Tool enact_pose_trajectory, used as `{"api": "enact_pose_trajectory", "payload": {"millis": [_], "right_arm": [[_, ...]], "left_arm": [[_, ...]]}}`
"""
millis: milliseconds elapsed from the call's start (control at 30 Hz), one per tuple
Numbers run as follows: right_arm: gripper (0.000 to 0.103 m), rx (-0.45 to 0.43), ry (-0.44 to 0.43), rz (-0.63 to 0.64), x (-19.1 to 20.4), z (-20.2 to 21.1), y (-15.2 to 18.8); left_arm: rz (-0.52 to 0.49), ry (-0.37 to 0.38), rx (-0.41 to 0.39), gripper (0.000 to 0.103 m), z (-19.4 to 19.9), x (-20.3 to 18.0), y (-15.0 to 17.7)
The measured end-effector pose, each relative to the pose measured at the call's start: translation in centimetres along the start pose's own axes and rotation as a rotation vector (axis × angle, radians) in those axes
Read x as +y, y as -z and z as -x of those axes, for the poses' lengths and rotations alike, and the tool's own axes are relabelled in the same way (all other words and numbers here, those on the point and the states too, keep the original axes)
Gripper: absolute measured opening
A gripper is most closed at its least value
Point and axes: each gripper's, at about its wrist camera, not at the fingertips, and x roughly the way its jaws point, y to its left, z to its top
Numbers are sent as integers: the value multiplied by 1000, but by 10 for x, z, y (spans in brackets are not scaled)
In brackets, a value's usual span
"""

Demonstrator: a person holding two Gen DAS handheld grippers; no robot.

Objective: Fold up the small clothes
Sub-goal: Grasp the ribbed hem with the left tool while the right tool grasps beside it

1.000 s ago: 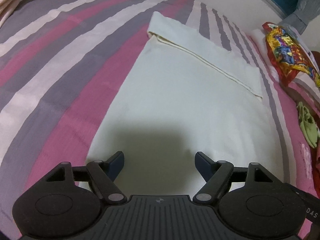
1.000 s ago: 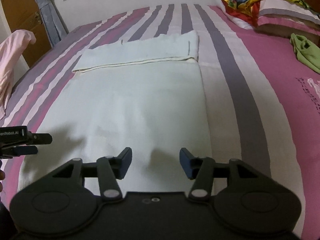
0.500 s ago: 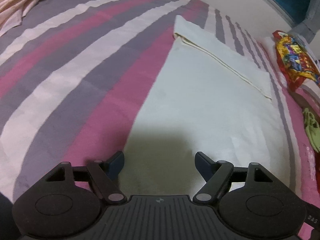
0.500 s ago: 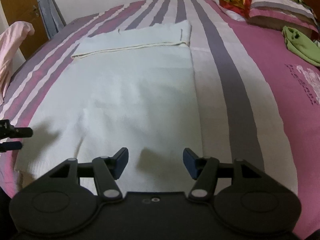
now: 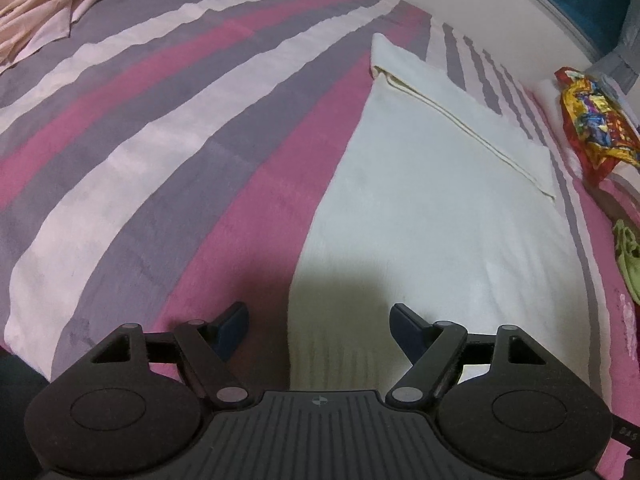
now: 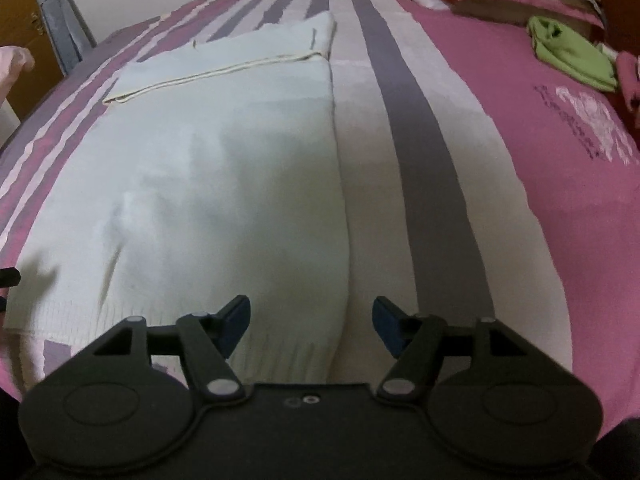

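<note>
Both grippers have slid outward to the white garment's [image 5: 432, 216] near corners — left gripper [image 5: 318, 328] jaws spread, right gripper [image 6: 311, 322] jaws opening, each straddling a hem corner; pinch both evenly.

Both the left gripper [image 5: 319, 326] and the right gripper [image 6: 311, 325] are matte black, with two round side housings, angled linkage arms on silver pivot pins, and dark blue fingertip pads [image 5: 234, 322]. The left body carries ribbed grooves and a small round emblem; the right shows two small screws.
</note>
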Motion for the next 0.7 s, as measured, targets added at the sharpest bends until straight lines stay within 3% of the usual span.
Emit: {"api": "enact_pose_trajectory", "payload": {"millis": [200, 433, 467, 500, 533, 667, 700], "right_arm": [[71, 16, -1, 2, 0, -2, 2], [72, 19, -7, 1, -2, -5, 0], [72, 14, -11, -5, -3, -4, -1], [74, 12, -14, -12, -4, -4, -1], [74, 14, -13, -16, -4, -5, -1], [74, 32, 2, -21, -2, -13, 0], [74, 30, 4, -18, -1, -13, 1]], "left_arm": [[35, -10, -10, 77, 7, 5, 5], [-50, -57, -5, 77, 0, -8, 8], [-59, -61, 1, 81, -2, -9, 8], [-67, -56, 12, 92, -5, -9, 8], [-65, -41, 12, 94, -6, -10, 7], [-67, -26, -6, 94, -11, -15, 9], [-65, -23, -9, 88, -11, -15, 10]]}}
